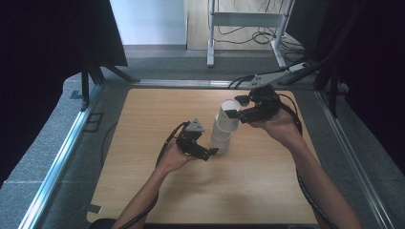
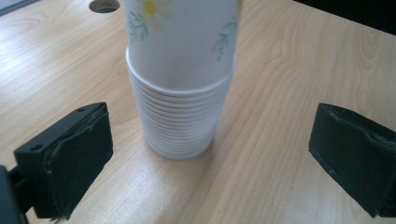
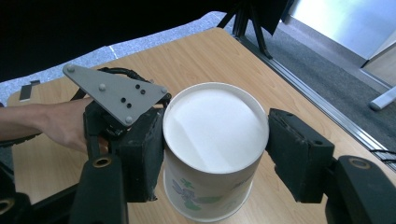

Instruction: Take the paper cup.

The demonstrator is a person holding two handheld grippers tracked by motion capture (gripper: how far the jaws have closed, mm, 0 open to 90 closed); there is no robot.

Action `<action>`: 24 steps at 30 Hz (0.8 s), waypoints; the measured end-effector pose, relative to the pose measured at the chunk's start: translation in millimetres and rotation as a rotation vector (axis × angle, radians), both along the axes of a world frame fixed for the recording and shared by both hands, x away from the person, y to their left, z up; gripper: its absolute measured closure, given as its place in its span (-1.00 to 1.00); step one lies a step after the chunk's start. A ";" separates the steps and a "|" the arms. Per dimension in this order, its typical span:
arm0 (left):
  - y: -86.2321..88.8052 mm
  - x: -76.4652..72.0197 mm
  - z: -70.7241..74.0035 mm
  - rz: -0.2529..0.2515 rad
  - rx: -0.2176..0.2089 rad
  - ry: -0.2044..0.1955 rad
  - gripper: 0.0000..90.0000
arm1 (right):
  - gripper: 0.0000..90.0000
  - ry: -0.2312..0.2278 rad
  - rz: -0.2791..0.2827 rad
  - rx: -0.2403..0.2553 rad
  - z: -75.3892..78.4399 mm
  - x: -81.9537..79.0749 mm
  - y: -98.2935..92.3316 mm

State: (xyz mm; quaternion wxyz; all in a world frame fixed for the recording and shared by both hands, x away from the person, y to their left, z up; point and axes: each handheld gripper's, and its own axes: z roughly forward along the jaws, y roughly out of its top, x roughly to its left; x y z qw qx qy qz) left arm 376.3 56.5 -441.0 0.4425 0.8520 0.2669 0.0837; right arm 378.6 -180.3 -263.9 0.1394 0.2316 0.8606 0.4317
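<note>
A stack of nested white paper cups (image 1: 220, 140) (image 2: 180, 126) stands near the middle of the wooden table (image 1: 143, 143). Its top cup (image 1: 228, 113) (image 3: 212, 140), printed with flowers, is raised partly out of the stack and leans a little. My right gripper (image 1: 235, 109) (image 3: 215, 154) is shut on this cup, one pad on each side just under the rim. My left gripper (image 1: 210, 153) (image 2: 210, 158) is open low beside the stack's foot. Its pads (image 2: 81, 154) stand wide on either side of the stack without touching it.
A round hole (image 2: 103, 5) is cut in the tabletop beyond the stack. Metal rails (image 1: 62, 148) run along both sides of the table, with dark curtains behind them. A desk frame and cables (image 1: 248, 28) stand on the floor past the far edge.
</note>
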 end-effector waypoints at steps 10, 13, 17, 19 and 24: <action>1.8 -13.6 -0.5 -0.028 -0.006 -0.005 -1.00 | -0.16 -0.005 0.022 0.011 -5.8 -12.2 -5.4; 1.2 -17.8 -1.2 -0.031 -0.012 -0.009 -1.00 | -0.16 -0.001 0.028 0.011 -9.1 -15.8 -7.0; 1.5 -22.2 -2.3 -0.040 -0.010 -0.018 -1.00 | -0.16 -0.003 0.032 0.013 -14.1 -20.8 -10.0; 1.9 -24.3 -3.2 -0.041 -0.011 -0.020 -1.00 | -0.16 -0.005 0.033 0.007 -16.6 -23.3 -11.4; 1.5 -29.5 -5.5 -0.044 -0.019 -0.030 -0.99 | -0.16 -0.010 0.041 0.004 -22.8 -28.7 -13.1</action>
